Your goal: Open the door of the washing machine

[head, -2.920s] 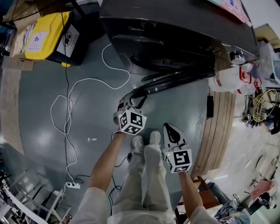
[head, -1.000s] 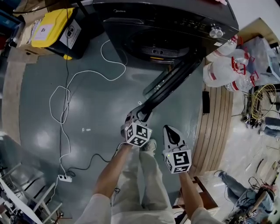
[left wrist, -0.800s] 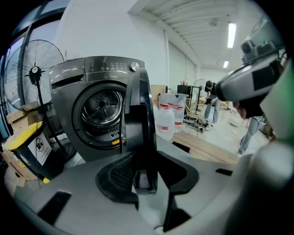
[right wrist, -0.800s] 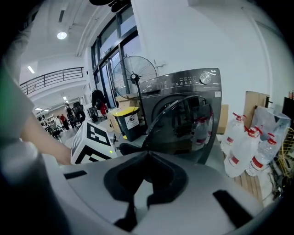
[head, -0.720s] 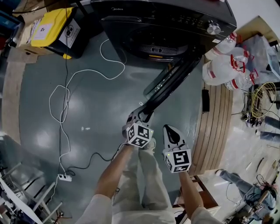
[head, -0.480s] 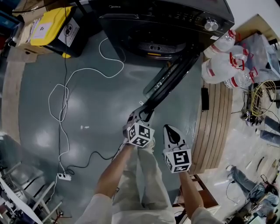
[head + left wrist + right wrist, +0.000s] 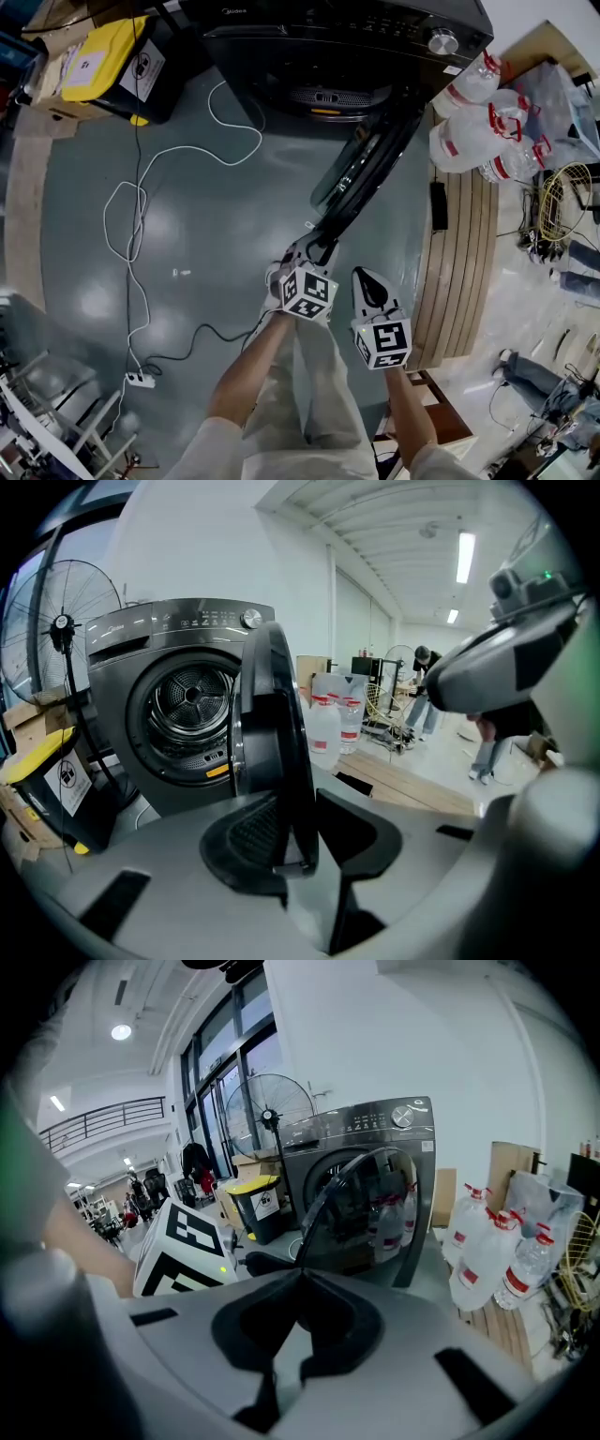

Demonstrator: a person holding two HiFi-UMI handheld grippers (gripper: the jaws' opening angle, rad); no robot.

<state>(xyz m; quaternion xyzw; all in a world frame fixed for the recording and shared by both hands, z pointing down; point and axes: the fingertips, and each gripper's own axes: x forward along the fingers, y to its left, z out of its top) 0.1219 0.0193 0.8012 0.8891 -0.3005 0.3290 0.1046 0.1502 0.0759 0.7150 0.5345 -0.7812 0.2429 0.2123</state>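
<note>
The dark washing machine (image 7: pixel 337 37) stands at the top of the head view, its drum (image 7: pixel 187 700) exposed. Its round door (image 7: pixel 361 164) is swung far out toward me, edge-on. My left gripper (image 7: pixel 309 251) has the door's free rim (image 7: pixel 272 714) between its jaws, which are closing, with the pads against it on both sides. Just right of it, my right gripper (image 7: pixel 372 284) is shut with nothing in it and stays off the door. In the right gripper view the glass door (image 7: pixel 366 1213) stands ahead of the shut gripper (image 7: pixel 298 1283).
A yellow-lidded bin (image 7: pixel 98 66) stands left of the machine. A white cable (image 7: pixel 141 216) loops over the grey floor to a power strip (image 7: pixel 141 380). Water jugs (image 7: pixel 478 122) and a wooden platform (image 7: pixel 464 262) lie to the right. A standing fan (image 7: pixel 56 630) is beside the machine.
The door has swung wider, away from the machine's front. My left gripper came along with its rim, toward me and rightward. The right gripper has hardly shifted.
</note>
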